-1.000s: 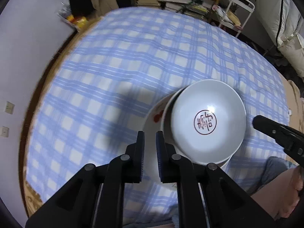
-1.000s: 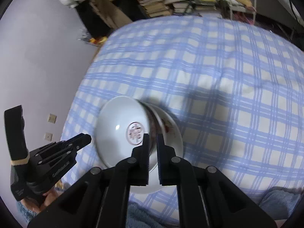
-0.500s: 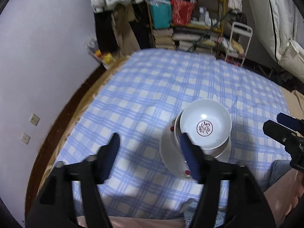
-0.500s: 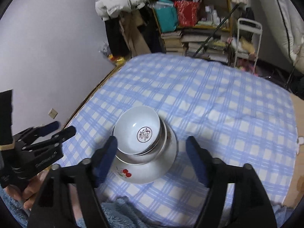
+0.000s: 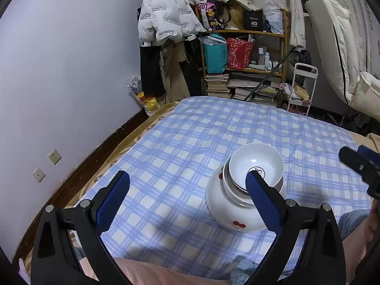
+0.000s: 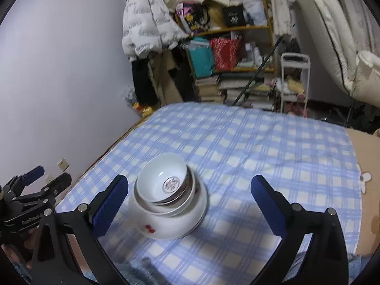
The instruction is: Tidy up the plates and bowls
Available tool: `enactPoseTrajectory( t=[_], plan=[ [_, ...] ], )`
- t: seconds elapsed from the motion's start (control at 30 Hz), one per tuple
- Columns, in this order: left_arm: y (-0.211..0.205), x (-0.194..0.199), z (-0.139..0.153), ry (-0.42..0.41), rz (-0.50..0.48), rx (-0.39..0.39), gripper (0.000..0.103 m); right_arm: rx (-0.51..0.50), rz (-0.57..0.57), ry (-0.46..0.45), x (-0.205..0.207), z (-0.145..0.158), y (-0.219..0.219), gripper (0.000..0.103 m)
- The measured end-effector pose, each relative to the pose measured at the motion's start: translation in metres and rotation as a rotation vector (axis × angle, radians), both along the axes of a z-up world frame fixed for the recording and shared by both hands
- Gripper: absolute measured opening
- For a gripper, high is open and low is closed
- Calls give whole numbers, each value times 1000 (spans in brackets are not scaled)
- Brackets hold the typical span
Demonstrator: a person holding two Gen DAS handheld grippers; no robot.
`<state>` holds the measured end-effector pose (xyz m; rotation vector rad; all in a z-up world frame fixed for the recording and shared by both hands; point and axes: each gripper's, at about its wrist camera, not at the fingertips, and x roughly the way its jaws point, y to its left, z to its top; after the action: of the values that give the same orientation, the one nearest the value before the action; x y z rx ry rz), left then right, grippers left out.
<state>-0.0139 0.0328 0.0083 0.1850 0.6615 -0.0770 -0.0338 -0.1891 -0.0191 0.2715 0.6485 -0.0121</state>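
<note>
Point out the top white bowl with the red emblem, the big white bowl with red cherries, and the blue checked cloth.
Top white bowl with red emblem [image 6: 163, 178], right wrist view, inner wall.
Big white bowl with red cherries [image 5: 228, 211], left wrist view, outer side.
Blue checked cloth [image 6: 273, 147], right wrist view, bare middle.

Bowls [image 5: 255, 168] are nested in one stack on a plate [image 5: 228, 216], set on the near part of the cloth [image 5: 213, 128]. A shelf [image 5: 244, 47] is seen behind the cloth, a wall [image 5: 59, 71] to its left.

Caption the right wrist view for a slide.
Right hand-held gripper, jaws opening and empty, above nested white bowls on a blue checked cloth.
</note>
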Motion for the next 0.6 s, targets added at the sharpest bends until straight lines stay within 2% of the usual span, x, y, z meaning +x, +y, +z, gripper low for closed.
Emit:
enactPoseTrajectory(
  t=[0.13, 0.6],
  plan=[
    [-5, -3, -3, -33, -8, 31, 97, -21, -12, -49, -4, 2, -1, 103],
    [-9, -6, -6, -68, -6, 50, 97, -97, -3, -52, -3, -11, 9, 103]
  ],
)
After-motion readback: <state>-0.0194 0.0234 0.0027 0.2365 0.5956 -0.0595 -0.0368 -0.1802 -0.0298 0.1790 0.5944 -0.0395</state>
